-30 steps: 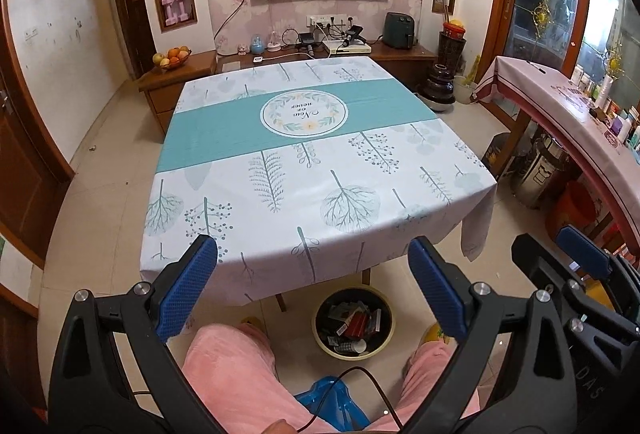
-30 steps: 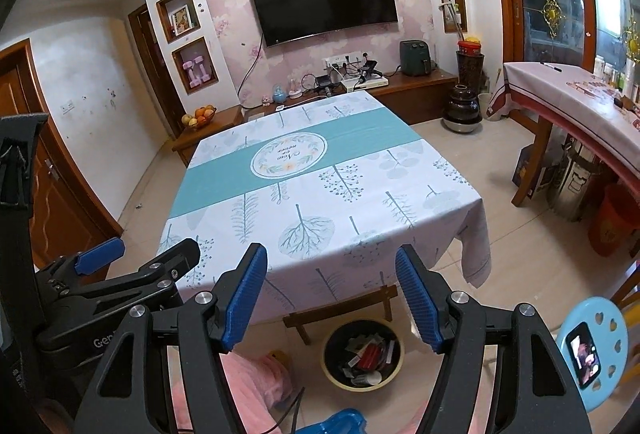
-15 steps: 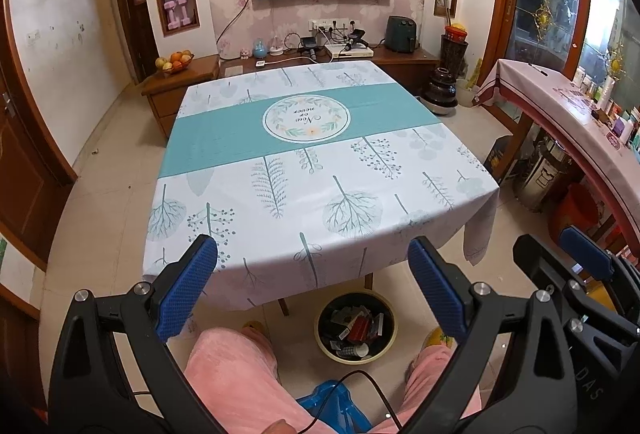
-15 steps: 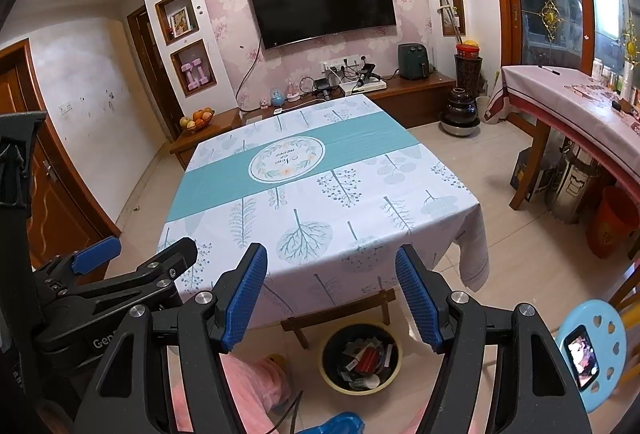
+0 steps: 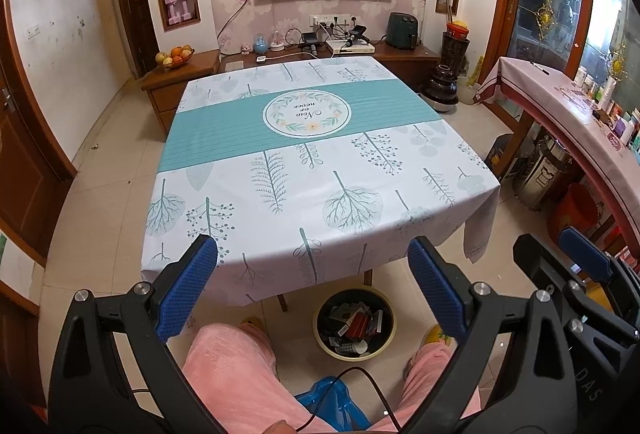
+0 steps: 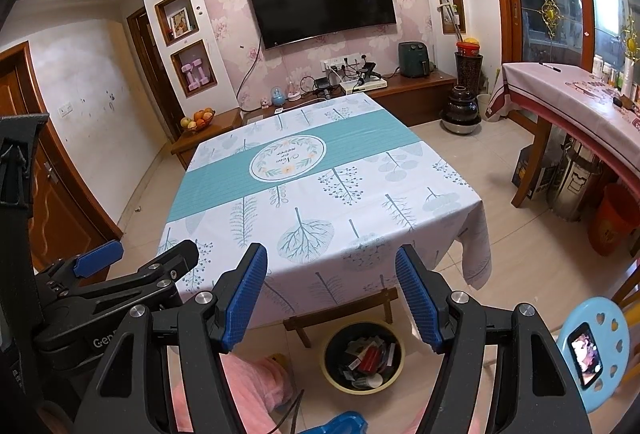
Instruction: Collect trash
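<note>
left wrist view
- left gripper (image 5: pixel 312 282): jaws wide, nothing between the pads. I'm holding it over the near table edge, tilted down.
- table (image 5: pixel 280 201): leaf-print tablecloth with teal band, no trash on it that I can see.
- trash bin (image 5: pixel 355 324): on the floor under the near table edge, between the person's pink-trousered knees (image 5: pixel 236 366). Packed with wrappers, a red pack and a paper cup.
- right gripper (image 5: pixel 576 266): only one finger shows at the right edge, no read on its jaws from here.
- change: none versus a second ago, same framing, same bin contents.

right wrist view
- right gripper (image 6: pixel 332 294): jaws wide, empty, parked above the near table edge.
- left gripper (image 6: pixel 132 266): side-on at left, can't judge its gap here.
- trash bin (image 6: pixel 364 356): below and just beyond the pads, contents as in the other view.
- blue stool (image 6: pixel 596 338): at right, a phone lying on it.
- change: nothing shifted, both tools idle.

task read
- status: trash all sits in the bin. I judge collection done, or I'm waiting on a next target.
</note>
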The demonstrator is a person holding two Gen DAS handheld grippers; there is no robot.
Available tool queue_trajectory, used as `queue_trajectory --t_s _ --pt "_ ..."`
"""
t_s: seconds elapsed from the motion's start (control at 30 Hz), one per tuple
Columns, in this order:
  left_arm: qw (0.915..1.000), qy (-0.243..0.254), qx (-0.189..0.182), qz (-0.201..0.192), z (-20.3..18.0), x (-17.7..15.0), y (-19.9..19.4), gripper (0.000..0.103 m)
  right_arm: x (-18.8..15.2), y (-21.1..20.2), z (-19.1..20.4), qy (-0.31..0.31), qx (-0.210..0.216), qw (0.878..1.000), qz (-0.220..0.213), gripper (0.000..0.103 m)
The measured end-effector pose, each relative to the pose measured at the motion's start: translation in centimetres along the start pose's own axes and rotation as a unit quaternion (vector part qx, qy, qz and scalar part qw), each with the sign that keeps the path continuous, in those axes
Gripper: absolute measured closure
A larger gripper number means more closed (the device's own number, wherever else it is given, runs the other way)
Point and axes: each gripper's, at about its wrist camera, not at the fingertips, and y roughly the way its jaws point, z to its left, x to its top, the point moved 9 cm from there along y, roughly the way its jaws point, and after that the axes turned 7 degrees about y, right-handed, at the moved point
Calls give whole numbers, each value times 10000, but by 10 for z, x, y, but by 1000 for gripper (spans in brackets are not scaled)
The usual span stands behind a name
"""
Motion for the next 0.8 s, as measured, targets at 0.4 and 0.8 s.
queue_trajectory --t_s 0.4,0.8 --pt "10000 -15 28 34 1 -5 5 8 0 0 0 1 -2 10000 10 35" --pt "9999 -45 75 114 4 -12 12 8 -2 3 0 14 -12 10000 35 35"
